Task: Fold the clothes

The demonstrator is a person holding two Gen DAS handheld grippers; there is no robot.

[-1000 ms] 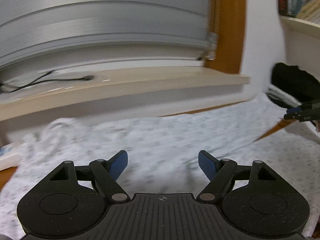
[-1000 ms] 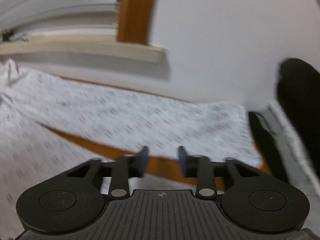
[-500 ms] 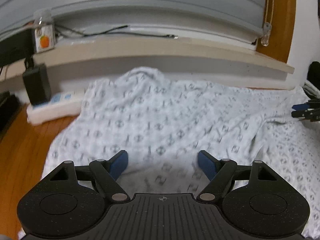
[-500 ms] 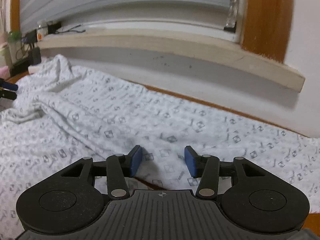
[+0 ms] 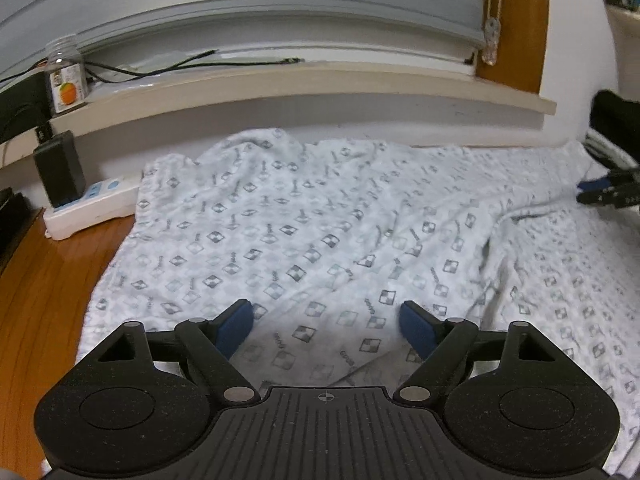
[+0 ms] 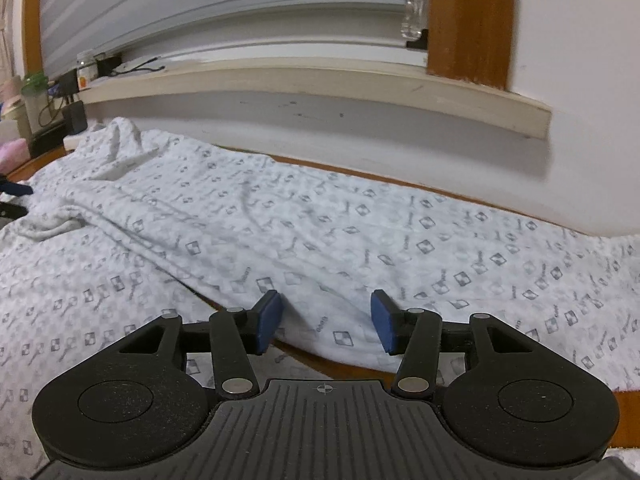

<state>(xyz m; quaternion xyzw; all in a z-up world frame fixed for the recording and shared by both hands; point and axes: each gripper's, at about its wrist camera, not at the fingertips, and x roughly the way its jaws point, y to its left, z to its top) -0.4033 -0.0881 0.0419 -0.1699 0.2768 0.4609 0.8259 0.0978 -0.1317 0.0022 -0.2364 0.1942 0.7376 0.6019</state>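
A white garment with a grey diamond print lies spread out on a wooden surface below a window sill. My left gripper hovers low over its near left part, jaws wide open with only flat cloth beneath them. In the right wrist view the same garment stretches away to the left, with a long fold running across it. My right gripper stands open just above a near edge of the cloth, nothing pinched between its pads. Each gripper's blue tips show at the edge of the other's view.
A white power strip with a black adapter sits at the garment's left end. A small bottle and cables rest on the sill. Bare wood lies left of the cloth. A dark object sits far right.
Both views have swung left and dipped toward the garment, and the blur is gone. The right gripper's jaws have widened. The left gripper's jaws stay wide.
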